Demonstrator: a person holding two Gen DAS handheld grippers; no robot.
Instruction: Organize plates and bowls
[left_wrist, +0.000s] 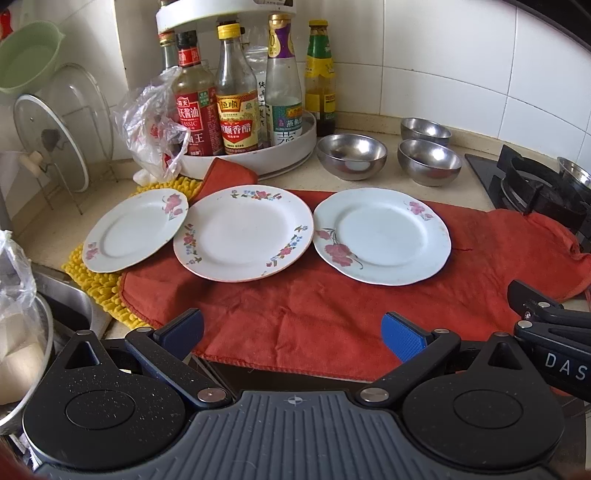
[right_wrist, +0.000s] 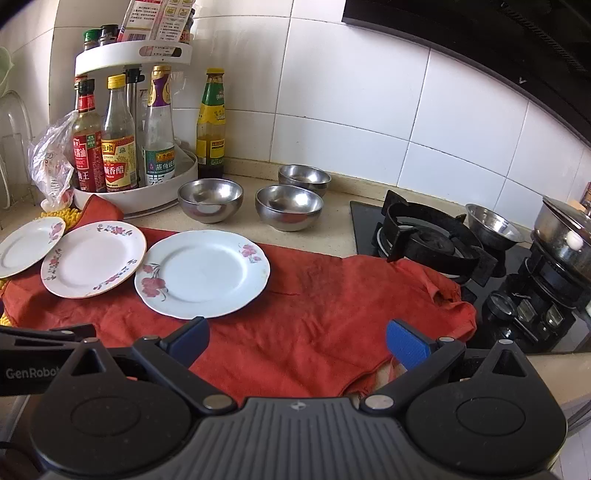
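Observation:
Three white floral plates lie in a row on a red cloth (left_wrist: 314, 317): a small left plate (left_wrist: 135, 230) (right_wrist: 27, 245), a middle plate (left_wrist: 243, 232) (right_wrist: 92, 258) and a right plate (left_wrist: 382, 236) (right_wrist: 201, 273). Behind them stand three steel bowls: one at the left (left_wrist: 351, 156) (right_wrist: 210, 199), one at the right front (left_wrist: 429, 160) (right_wrist: 289, 206) and one at the back (left_wrist: 424, 130) (right_wrist: 303, 178). My left gripper (left_wrist: 291, 334) is open over the cloth's near edge, short of the plates. My right gripper (right_wrist: 297, 341) is open over bare cloth, right of the right plate.
A white turntable rack of sauce bottles (left_wrist: 236, 110) (right_wrist: 125, 147) stands at the back left beside a plastic bag (left_wrist: 151, 125). Pot lids (left_wrist: 51, 140) lean in a rack by the sink (left_wrist: 70, 299). A gas stove (right_wrist: 436, 240) with a pot (right_wrist: 565, 232) lies right.

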